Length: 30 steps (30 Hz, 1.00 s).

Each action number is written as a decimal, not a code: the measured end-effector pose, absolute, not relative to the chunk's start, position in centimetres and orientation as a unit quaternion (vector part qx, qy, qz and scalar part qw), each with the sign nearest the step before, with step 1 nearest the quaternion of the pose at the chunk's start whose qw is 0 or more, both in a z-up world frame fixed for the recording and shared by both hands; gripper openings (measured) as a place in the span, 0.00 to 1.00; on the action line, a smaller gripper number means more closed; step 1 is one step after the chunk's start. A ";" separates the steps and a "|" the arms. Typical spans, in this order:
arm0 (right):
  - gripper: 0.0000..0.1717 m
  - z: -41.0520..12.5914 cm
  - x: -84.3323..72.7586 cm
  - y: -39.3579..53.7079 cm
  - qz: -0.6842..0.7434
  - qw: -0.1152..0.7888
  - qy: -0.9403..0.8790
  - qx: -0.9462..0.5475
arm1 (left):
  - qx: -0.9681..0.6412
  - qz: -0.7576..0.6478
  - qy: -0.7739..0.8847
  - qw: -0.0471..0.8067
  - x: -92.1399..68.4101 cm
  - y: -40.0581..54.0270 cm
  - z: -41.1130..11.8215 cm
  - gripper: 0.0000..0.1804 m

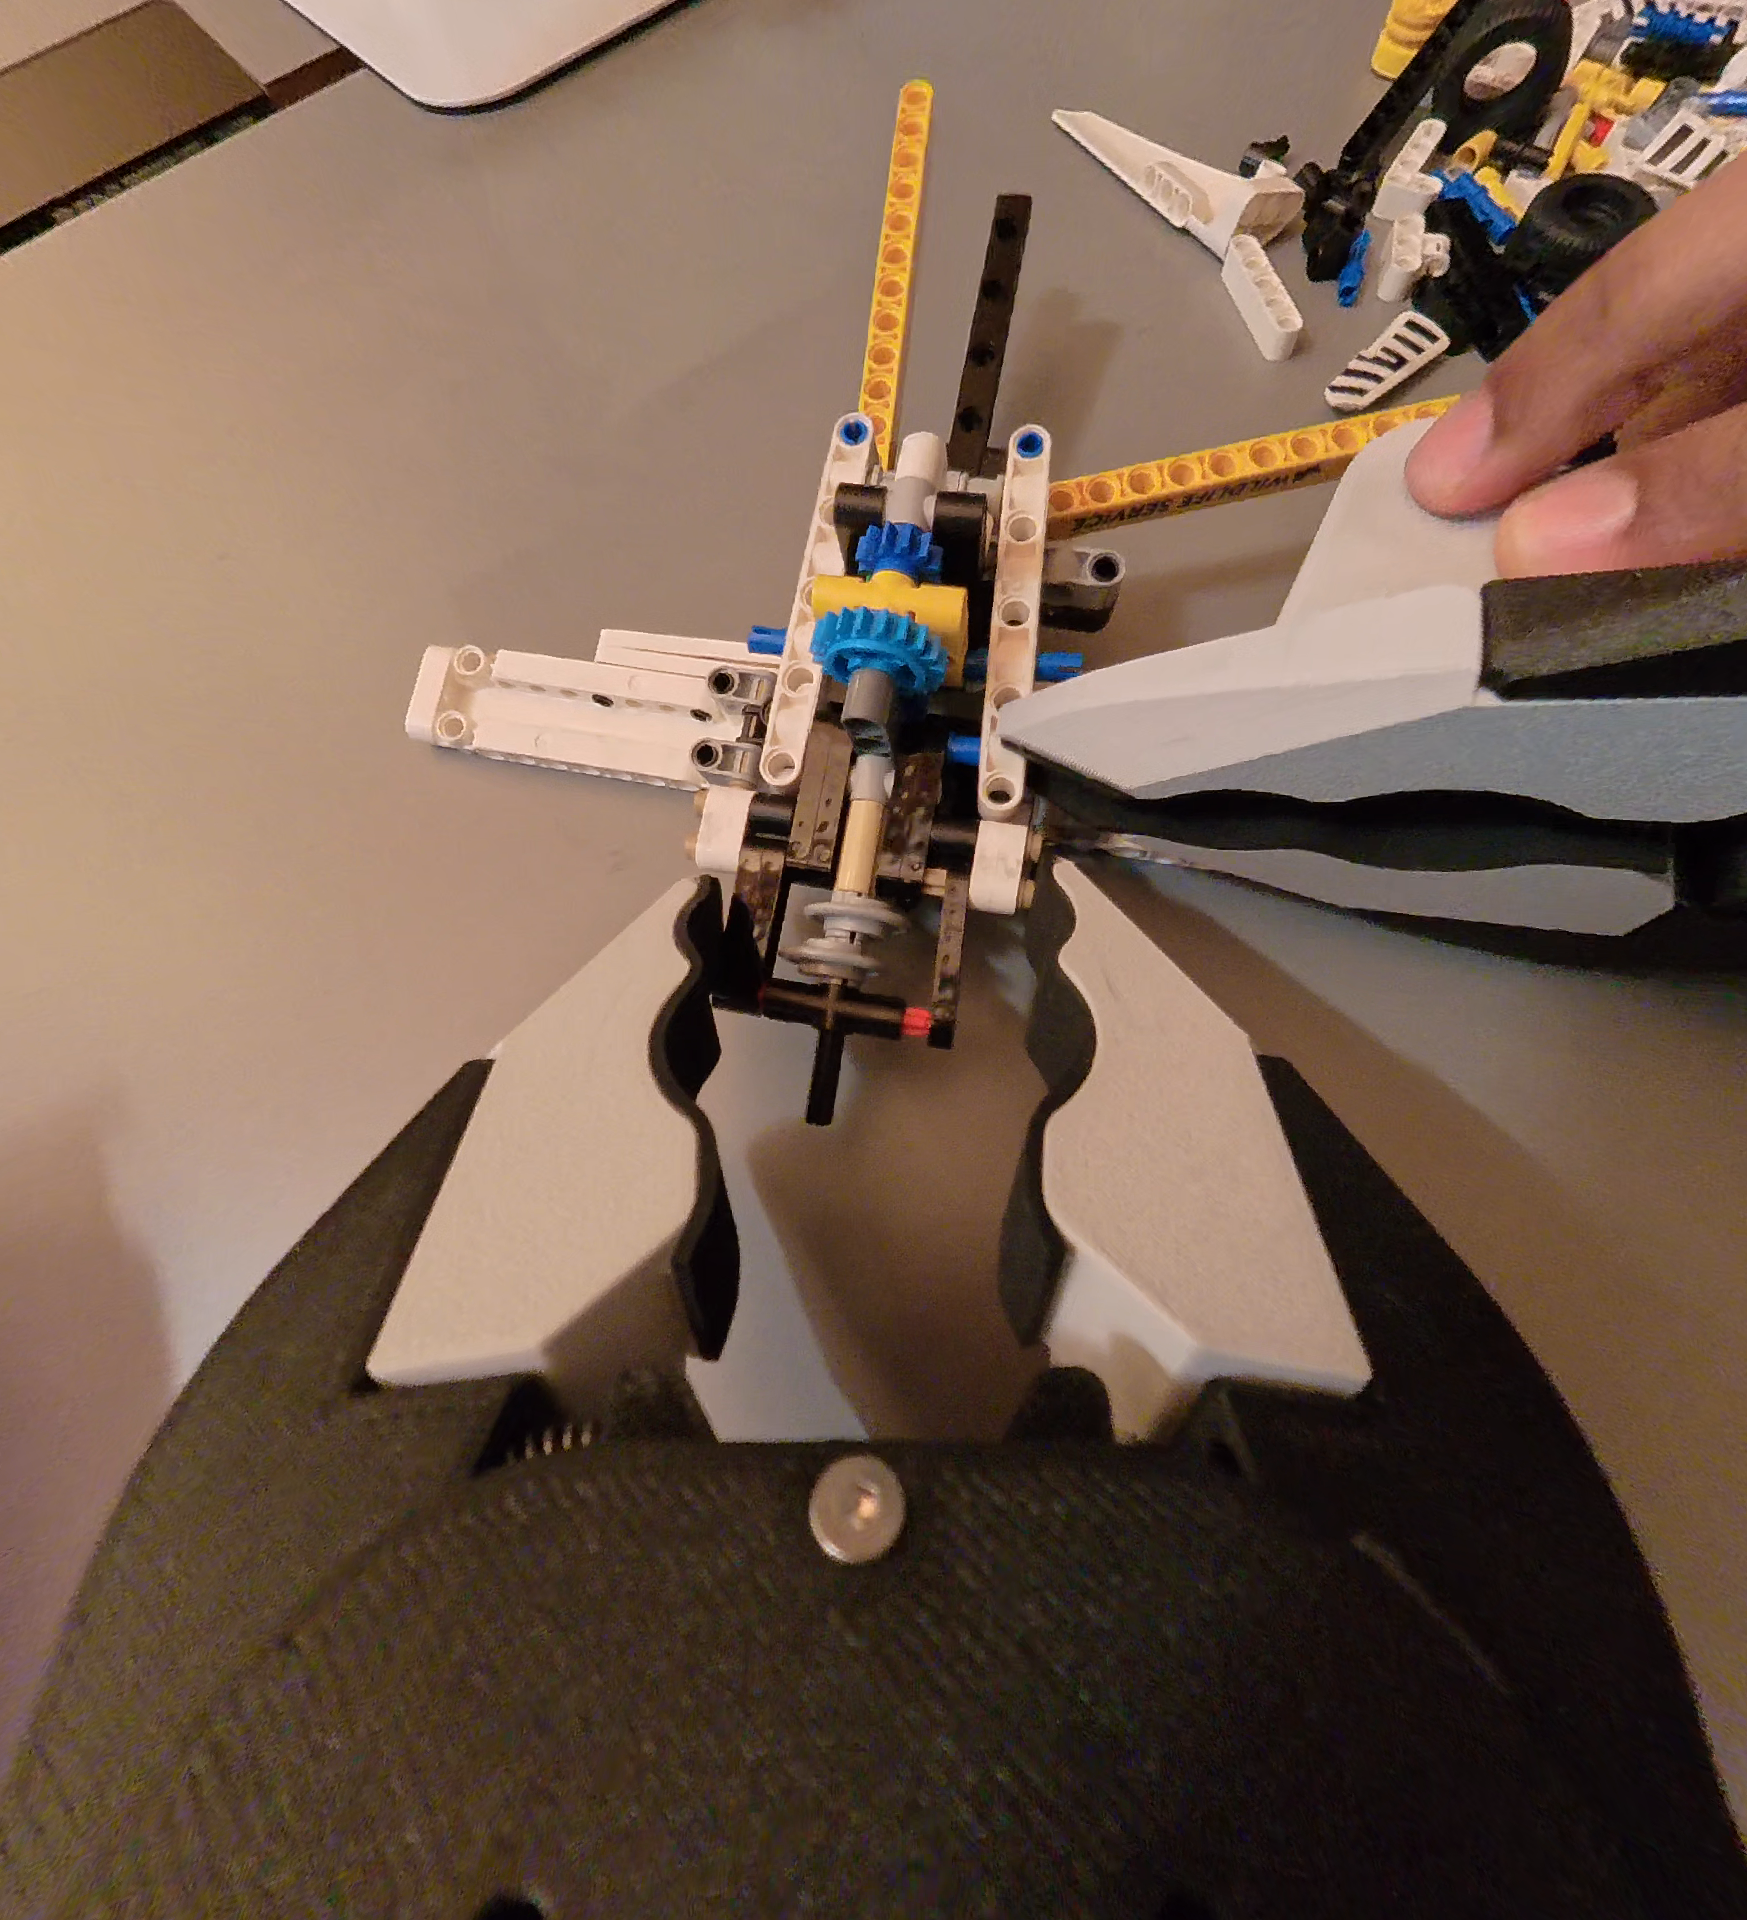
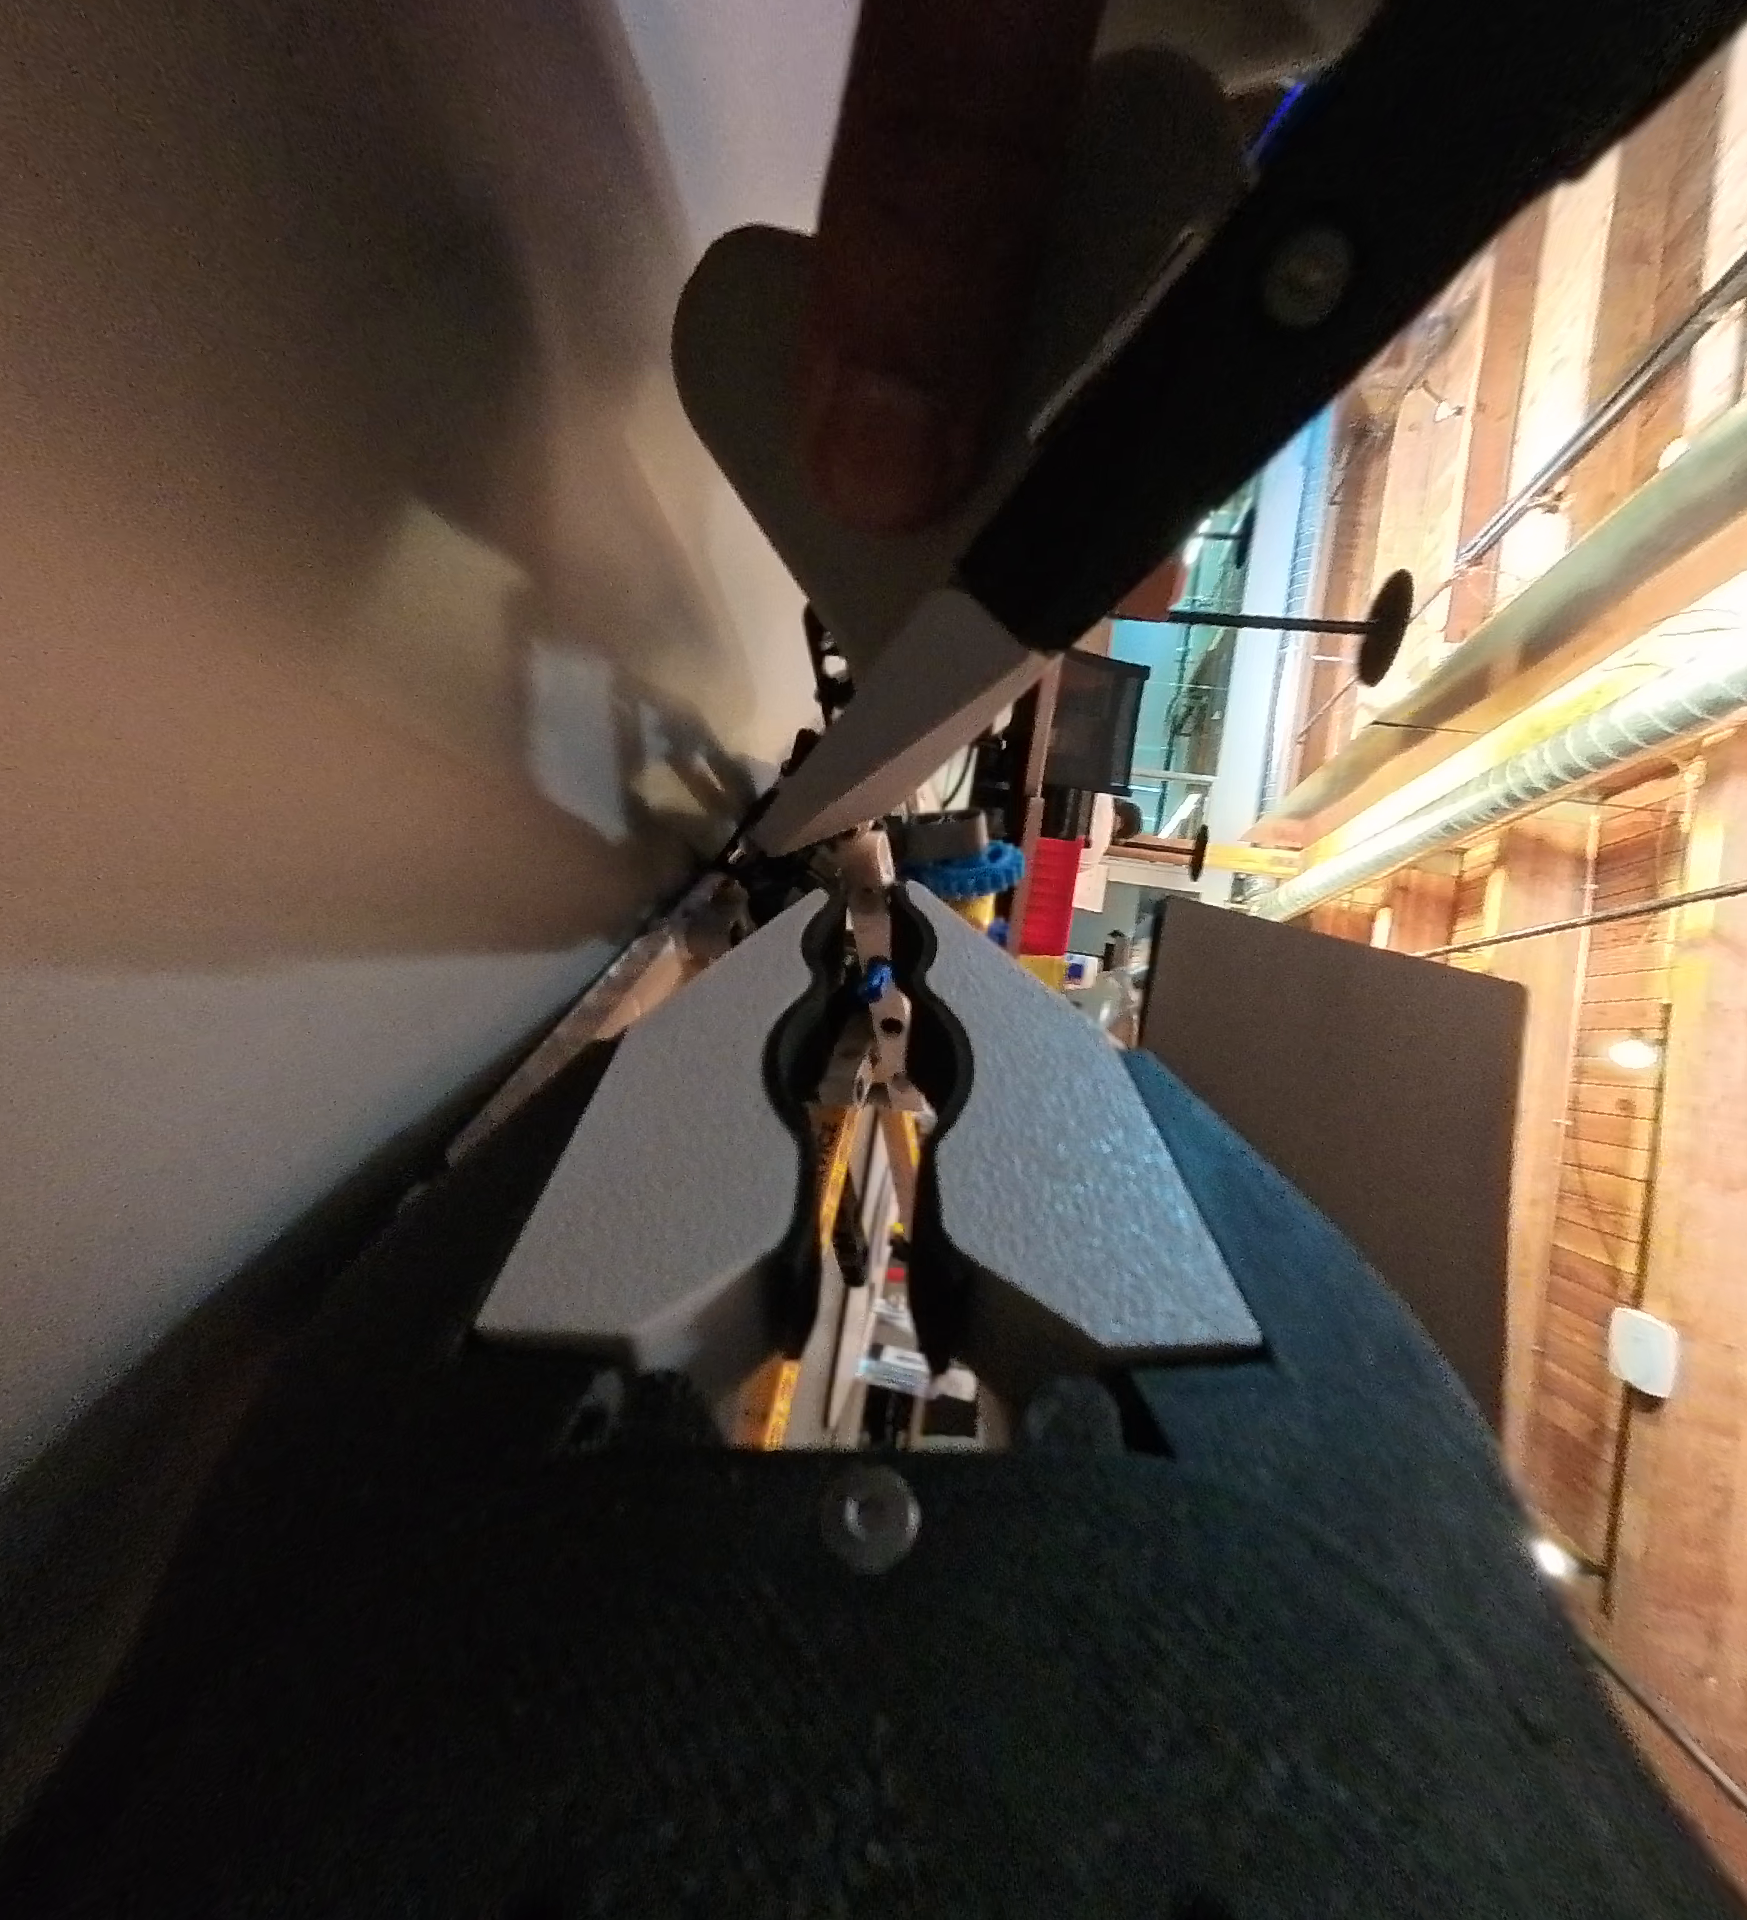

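Each gripper (image 1: 864, 914) has a black, grainy printed body with a silver screw (image 1: 856, 1509) at its centre — ahead of it, two pale grey wedge fingers (image 1: 557, 1164) lined with wavy black pads (image 1: 687, 997).

Matt grey table (image 1: 329, 520), smooth and dull. The toy brick model (image 1: 890, 665) is glossy hard plastic, its black beams scuffed and blotchy. The left gripper (image 1: 864, 935) has grainy matt grey fingers (image 1: 557, 1143), a rough black base and a shiny metal screw (image 1: 856, 1509).
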State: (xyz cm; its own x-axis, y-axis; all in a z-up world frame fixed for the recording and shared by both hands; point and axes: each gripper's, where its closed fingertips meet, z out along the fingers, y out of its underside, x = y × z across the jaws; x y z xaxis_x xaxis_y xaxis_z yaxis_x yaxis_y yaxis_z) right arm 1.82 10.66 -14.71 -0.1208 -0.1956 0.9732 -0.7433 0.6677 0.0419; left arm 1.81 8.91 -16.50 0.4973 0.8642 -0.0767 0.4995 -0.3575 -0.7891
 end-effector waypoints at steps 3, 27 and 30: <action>0.07 -14.3 1.7 10.8 0.254 0.578 -0.703 0.328 | -0.786 0.258 -0.433 0.358 1.8 8.9 -16.5 0.32; 0.14 -13.9 -0.9 13.1 0.300 0.513 -0.778 0.204 | -0.787 0.257 -0.432 0.358 1.8 8.9 -16.6 0.32; 0.14 -14.2 -0.8 12.7 0.291 0.517 -0.775 0.218 | -0.788 0.257 -0.430 0.358 1.8 9.0 -16.5 0.32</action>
State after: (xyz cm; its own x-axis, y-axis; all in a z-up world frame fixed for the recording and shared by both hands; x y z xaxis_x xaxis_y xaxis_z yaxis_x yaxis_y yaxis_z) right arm -0.78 12.65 -14.20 -0.3706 -0.0358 0.9281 -0.6385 0.7355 -0.2266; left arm 1.80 9.00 -16.55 0.4984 0.8614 -0.0976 0.4929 -0.3742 -0.7855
